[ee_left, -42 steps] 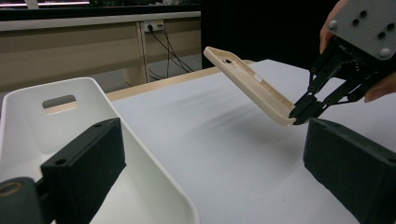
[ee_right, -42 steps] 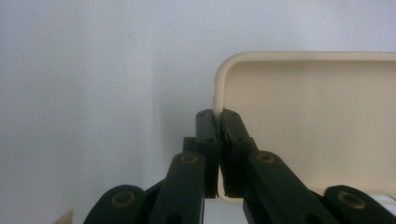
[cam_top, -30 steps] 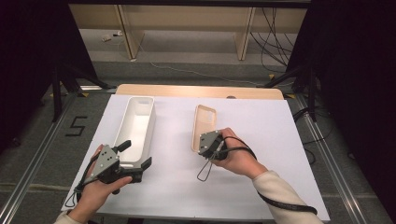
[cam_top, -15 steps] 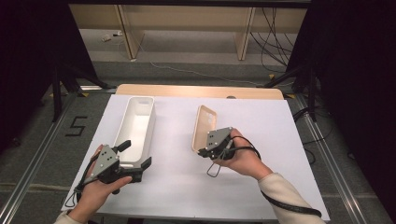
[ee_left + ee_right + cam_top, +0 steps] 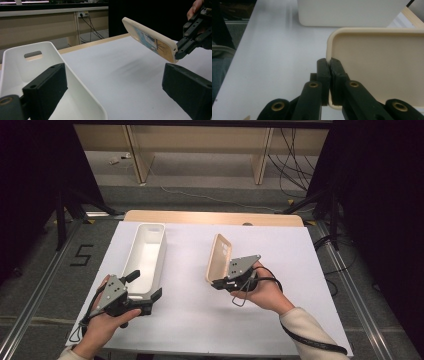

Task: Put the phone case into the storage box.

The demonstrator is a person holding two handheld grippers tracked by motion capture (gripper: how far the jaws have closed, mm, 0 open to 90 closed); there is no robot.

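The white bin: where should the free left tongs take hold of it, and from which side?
Grip the white bin by its near end wall, coming in from the person's side. That thin upright rim already stands between the open left tongs, and it would probably fit their span. The right tongs are busy pinching the tilted beige lid.

Both grippers are black with grey three-cornered top plates. The right gripper (image 5: pixel 329 72) shows brass-coloured pivot screws, and a black cable trails over a cream sleeve (image 5: pixel 310 332).

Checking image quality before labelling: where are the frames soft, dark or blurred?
High view: even light on the white table, black surroundings. Left gripper view: its near jaws soft, the beige lid sharper. Right gripper view: the white bin behind the right gripper is blurred.
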